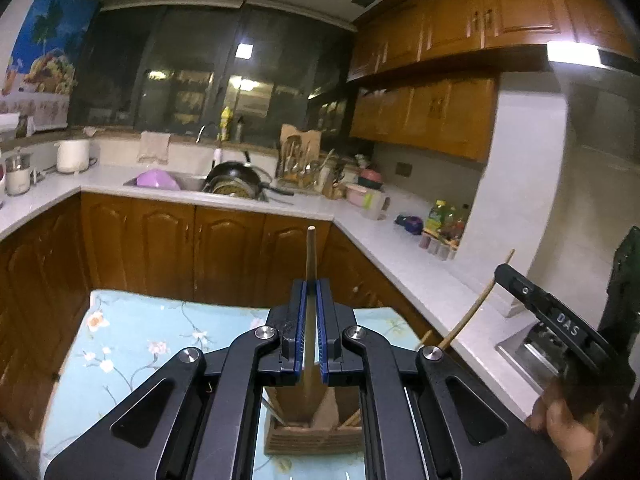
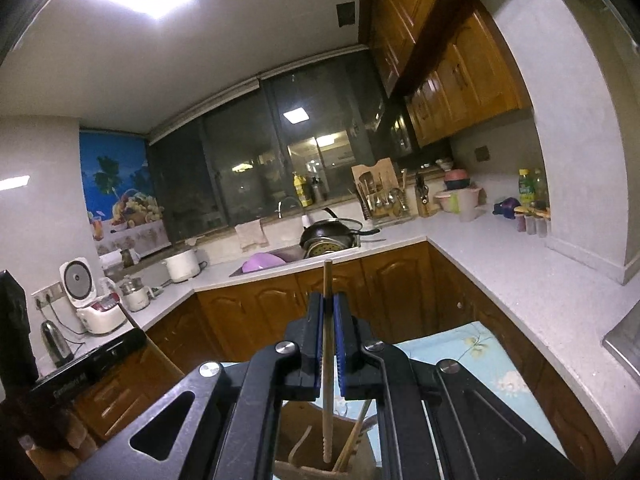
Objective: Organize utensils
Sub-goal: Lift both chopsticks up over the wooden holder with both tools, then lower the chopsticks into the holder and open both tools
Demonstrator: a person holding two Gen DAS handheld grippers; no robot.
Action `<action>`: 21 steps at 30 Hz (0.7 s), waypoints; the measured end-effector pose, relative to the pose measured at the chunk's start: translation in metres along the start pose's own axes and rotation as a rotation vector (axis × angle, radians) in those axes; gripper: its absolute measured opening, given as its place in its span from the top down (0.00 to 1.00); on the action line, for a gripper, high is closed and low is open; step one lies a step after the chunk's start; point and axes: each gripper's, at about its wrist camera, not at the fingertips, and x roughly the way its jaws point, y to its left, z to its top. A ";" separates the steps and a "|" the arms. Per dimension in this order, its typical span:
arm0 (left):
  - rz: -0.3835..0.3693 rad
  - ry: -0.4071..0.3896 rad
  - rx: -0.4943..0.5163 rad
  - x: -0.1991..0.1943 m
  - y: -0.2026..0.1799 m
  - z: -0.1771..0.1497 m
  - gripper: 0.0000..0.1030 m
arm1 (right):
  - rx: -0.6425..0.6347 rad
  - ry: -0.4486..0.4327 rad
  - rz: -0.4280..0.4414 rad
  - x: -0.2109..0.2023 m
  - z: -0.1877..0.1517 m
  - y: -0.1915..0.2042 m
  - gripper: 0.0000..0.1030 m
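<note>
1. Blue-padded, the left gripper (image 1: pixel 311 300) is clenched on a wooden spatula (image 1: pixel 310 308), handle up; its blade hangs just over the brown wooden holder (image 1: pixel 312 438) on the floral-clothed table (image 1: pixel 132 344).
2. Likewise clamped, the right gripper (image 2: pixel 328 320) pinches a single chopstick (image 2: pixel 327 320), upright, with its ridged tip dipping at the holder's mouth (image 2: pixel 308 468) (whether it rests inside I cannot tell).
3. Several sticks already stand in the holder, so sorting looks partly done; both held pieces are not yet let go.
4. Both tools crowd one small opening, and the sticks already leaning inside could snag the newcomers.
5. Beyond the table: brown cabinets, a pale counter (image 1: pixel 400 256), a sink holding a black pan (image 1: pixel 236 178) and purple bowl (image 1: pixel 158 180), a full utensil rack (image 1: pixel 300 160), and a rice cooker (image 2: pixel 86 284) — none obstructing.
</note>
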 end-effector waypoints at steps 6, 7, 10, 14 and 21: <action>0.015 0.067 -0.006 0.028 0.004 -0.036 0.96 | 0.010 0.025 -0.002 0.019 -0.029 -0.006 0.95; 0.016 0.081 -0.005 0.031 0.004 -0.042 0.96 | 0.007 0.027 -0.002 0.021 -0.036 -0.007 0.95; 0.018 0.121 0.000 0.038 0.003 -0.061 0.96 | 0.008 0.056 -0.012 0.028 -0.052 -0.010 0.95; 0.026 0.153 0.002 0.044 0.003 -0.075 0.96 | 0.031 0.108 -0.023 0.036 -0.072 -0.020 0.95; 0.047 0.161 -0.005 0.048 0.012 -0.081 0.96 | 0.045 0.159 -0.037 0.042 -0.084 -0.030 0.95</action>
